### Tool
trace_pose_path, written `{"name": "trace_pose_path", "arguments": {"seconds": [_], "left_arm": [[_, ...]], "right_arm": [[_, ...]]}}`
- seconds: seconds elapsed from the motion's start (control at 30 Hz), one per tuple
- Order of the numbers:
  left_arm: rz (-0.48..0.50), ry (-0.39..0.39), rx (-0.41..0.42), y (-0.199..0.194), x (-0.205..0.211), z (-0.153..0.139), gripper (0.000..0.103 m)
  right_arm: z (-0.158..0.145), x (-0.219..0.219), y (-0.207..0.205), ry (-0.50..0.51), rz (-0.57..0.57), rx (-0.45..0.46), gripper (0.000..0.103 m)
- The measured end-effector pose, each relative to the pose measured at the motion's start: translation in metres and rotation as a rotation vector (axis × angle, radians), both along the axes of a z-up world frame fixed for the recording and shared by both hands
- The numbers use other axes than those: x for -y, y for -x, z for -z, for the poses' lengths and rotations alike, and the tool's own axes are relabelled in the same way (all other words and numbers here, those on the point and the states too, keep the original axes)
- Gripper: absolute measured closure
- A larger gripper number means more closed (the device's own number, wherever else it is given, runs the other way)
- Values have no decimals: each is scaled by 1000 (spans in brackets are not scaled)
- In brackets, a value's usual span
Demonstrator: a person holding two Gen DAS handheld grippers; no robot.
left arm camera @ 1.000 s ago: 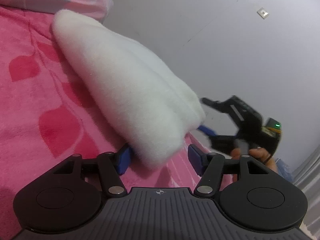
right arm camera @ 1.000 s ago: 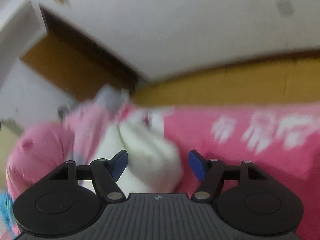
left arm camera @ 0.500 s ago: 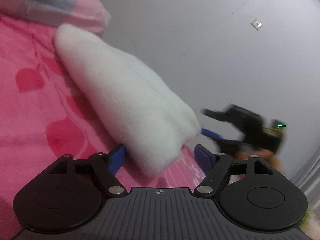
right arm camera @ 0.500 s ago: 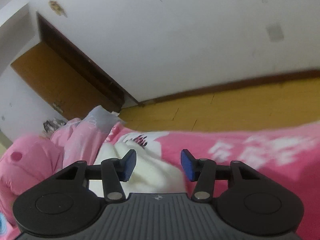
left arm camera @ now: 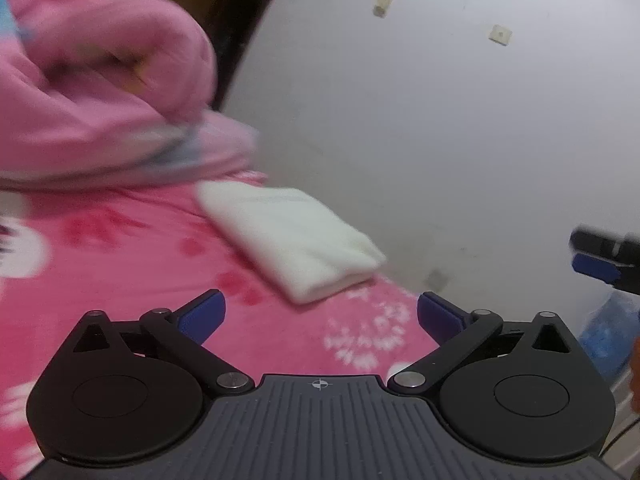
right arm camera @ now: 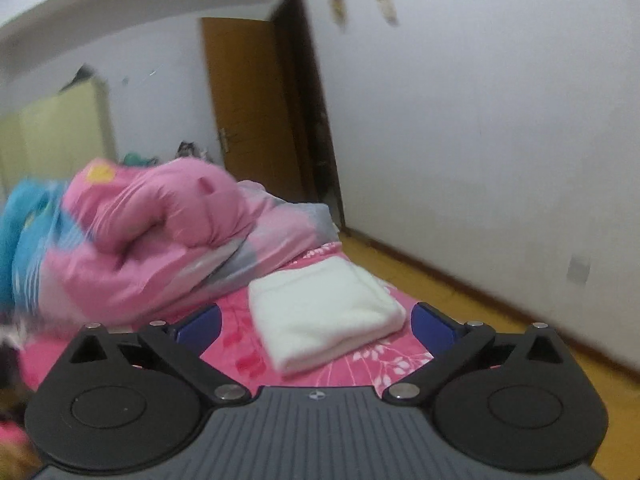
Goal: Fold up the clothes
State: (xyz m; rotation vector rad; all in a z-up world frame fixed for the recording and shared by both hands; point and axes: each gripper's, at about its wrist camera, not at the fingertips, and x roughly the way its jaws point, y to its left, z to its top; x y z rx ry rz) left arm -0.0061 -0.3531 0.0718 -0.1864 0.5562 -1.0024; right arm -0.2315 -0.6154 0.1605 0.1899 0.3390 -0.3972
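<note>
My left claw [left arm camera: 321, 312] has let go and pulled back, both claws [right arm camera: 315, 322] spread wide and empty, folded white garment [right arm camera: 324, 312] ahead between my fingertips, bed edge just right.

A white fleecy garment [right arm camera: 326, 312] lies folded into a thick, neat rectangle on the pink flowered bed sheet [right arm camera: 384, 364], near the bed's edge on the wall side. Its rounded fold faces the cameras, layered edges stacked evenly. It rests flat, just beside the heaped pink quilt [right arm camera: 160, 240], with nothing touching it from above.
</note>
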Motion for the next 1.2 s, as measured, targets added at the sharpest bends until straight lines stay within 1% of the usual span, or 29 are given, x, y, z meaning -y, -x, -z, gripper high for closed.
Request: {"name": "trace_pose_path", "arguments": {"seconds": [0.07,0.17,0.23,0.3,0.37,0.4,0.5,0.63,0.7,0.77,0.83,0.93,1.07,1.2], "left_arm": [[-42,-30,27,21,-27,-21,0],[-104,-75,68,52,-68,-52,0],[-115,-67,91,67,-90,-64,0],[-127,-68,120,83,-106,-73,0],[-143,-72,141,97,-119,-81,0],[-152,-69,145,102,-123,-83,0],[-179,-47,121,113,-136,-89,0],[-250,-85,168,130,-144,-95,0],[-280,-97,168,134,-149,-95,0],[-301,-105,165,136,-155,-95,0],[-317,-130,197,139,-156,-94,0],[-332,-153,241,141,-158,-93,0],[-353,-147,253,141,-161,-91,0],[-357,-159,265,140,-158,-88,0]], "right_arm": [[-5,-36,13,58,13,-9,0],[-1,-75,30,15,27,3,0],[1,-99,43,-2,61,-3,0],[1,-125,58,15,89,1,0],[2,-142,63,22,109,8,0],[1,-149,68,19,120,9,0],[-2,-167,84,7,152,12,0],[-8,-183,93,17,204,-3,0],[-10,-191,94,27,236,-16,0],[-8,-198,92,44,282,-41,0],[-5,-204,86,68,318,-81,0],[0,-211,78,79,300,-120,0],[2,-221,72,88,292,-127,0],[5,-230,68,115,316,-126,0]]}}
